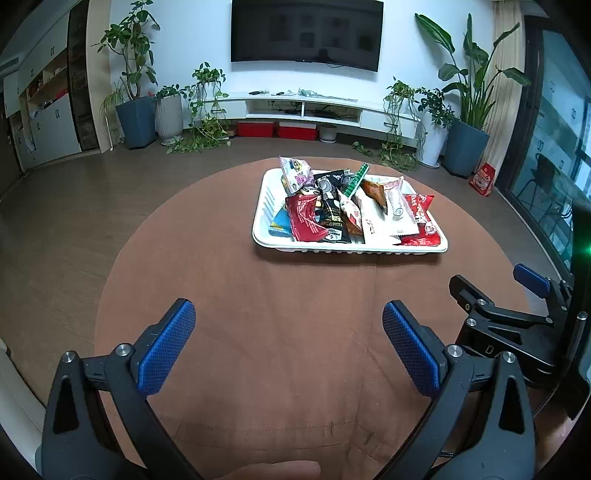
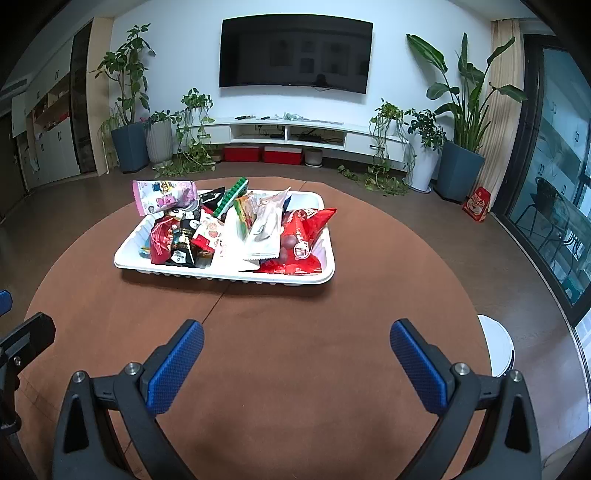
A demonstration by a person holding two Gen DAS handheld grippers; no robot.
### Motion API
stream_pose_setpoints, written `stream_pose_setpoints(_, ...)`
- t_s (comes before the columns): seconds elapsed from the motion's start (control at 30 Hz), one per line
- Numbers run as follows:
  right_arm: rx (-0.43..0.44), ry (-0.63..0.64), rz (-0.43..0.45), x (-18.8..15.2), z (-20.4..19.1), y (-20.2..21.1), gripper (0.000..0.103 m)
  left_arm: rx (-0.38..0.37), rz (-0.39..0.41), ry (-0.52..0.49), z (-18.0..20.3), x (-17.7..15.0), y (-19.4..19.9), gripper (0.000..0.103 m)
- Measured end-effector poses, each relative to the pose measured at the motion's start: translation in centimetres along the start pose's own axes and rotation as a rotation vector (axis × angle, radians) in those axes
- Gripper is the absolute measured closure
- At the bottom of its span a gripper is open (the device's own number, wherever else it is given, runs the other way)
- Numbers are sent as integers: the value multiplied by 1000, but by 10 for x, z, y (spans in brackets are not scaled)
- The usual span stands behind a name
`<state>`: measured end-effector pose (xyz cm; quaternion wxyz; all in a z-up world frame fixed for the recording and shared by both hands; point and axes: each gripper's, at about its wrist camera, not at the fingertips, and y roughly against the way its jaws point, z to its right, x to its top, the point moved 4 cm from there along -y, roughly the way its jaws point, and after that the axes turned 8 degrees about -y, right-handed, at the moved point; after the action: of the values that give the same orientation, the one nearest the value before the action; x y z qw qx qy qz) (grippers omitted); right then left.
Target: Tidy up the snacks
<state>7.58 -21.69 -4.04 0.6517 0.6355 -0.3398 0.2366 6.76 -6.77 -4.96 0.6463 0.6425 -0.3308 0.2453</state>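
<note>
Overlapping snack packs (image 2: 236, 232) hide tray (image 2: 125, 254) floor; left claw (image 1: 288, 332), right claw (image 2: 297, 350) both apart, empty.

- The room is lit evenly, with a cool, slightly blue look.
- Daylight comes through the big window (image 2: 565, 221) on the right.
- The tray (image 2: 317, 278) throws a soft shadow on the brown table (image 2: 295, 332).
- The dark TV (image 1: 306, 33) shows faint reflections.
- Straight lines bend near the edges, and the corners go black.
- Things look sharp in the middle.

Left tool (image 1: 288, 314) and right tool (image 2: 297, 334) seemingly gape, empty.
</note>
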Motion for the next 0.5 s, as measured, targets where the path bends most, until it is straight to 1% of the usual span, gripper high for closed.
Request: stream_pose_setpoints(0.5, -1, 1, -5, -2, -1, -2, 0, 0, 2, -5, 0, 1, -2, 0)
